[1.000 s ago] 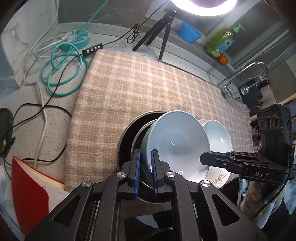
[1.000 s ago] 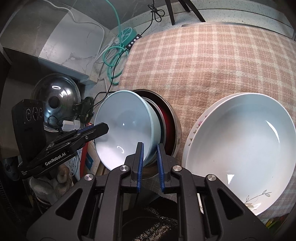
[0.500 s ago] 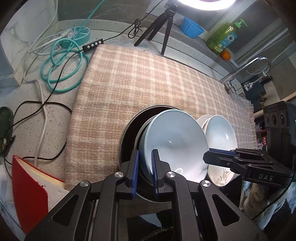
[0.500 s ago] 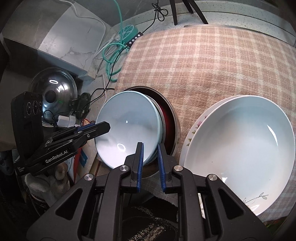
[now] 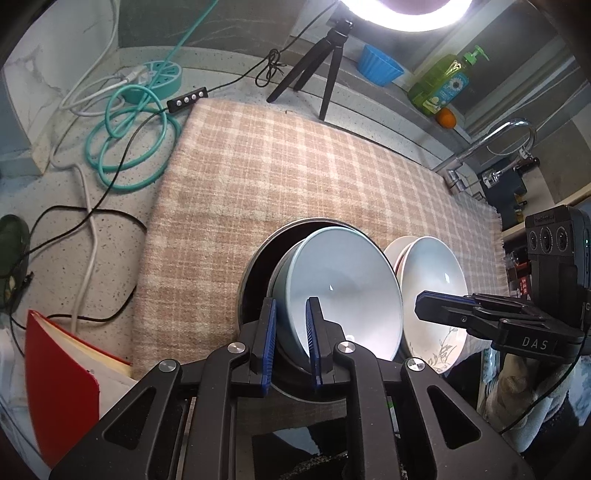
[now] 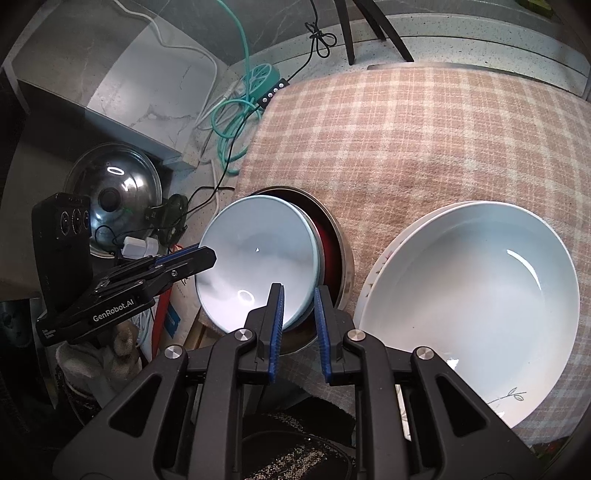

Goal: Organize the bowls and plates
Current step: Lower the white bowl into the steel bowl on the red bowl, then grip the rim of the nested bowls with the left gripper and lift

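Glossy round bowl (image 5: 343,280), woven plaid cloth (image 5: 295,166)

Black left tool (image 5: 290,345) and right tool (image 6: 298,328), blue ribbed pads, silver screws.

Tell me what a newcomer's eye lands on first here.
The pale blue bowl, tilted in a metal pan at the plaid cloth's near edge, with the left gripper and right gripper on opposite sides of its rim. Just right sit stacked white plates, and a glaring ring light hangs at the back.
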Tool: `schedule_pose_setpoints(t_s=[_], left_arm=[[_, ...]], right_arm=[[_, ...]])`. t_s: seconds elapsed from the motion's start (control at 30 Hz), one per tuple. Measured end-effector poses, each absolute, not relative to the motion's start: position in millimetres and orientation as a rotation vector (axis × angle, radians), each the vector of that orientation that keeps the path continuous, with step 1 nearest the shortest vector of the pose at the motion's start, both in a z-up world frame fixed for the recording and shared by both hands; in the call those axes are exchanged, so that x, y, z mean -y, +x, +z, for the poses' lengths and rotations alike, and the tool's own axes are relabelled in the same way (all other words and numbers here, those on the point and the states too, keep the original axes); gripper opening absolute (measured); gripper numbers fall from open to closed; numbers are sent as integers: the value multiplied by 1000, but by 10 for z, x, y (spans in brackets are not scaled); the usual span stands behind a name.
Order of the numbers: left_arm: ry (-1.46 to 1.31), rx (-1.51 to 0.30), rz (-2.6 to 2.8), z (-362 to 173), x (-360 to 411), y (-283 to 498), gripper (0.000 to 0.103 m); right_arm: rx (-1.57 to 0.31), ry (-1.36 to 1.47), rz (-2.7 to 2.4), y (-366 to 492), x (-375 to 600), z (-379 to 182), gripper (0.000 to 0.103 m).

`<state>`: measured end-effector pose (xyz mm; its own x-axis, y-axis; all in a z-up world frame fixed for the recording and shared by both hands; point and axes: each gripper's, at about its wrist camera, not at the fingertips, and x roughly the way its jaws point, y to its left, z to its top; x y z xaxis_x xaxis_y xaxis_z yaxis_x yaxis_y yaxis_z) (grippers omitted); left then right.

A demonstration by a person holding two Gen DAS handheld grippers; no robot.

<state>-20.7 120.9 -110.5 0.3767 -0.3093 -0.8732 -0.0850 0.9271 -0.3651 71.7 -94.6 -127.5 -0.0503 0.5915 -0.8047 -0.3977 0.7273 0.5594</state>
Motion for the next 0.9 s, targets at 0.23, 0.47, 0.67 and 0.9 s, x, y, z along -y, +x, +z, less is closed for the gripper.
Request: schedule_pose_setpoints(t_s=[0.23, 0.47, 0.67, 0.9], left_arm=[[-358, -1189, -141, -1181, -1184, -160, 14], [-368, -1191, -146, -1241, -1194, -159, 14], [-373, -1194, -147, -1250, -1215, -141, 14], [-411, -1148, -146, -1112, -1307, -175, 14]], right_arm=[[-1392, 190, 801, 713, 994, -1221, 17], [-1393, 197, 791, 721, 1043, -1209, 17], [-1399, 192, 779, 723, 1028, -1232, 17], [-1392, 219, 763, 751, 1086, -1222, 17]])
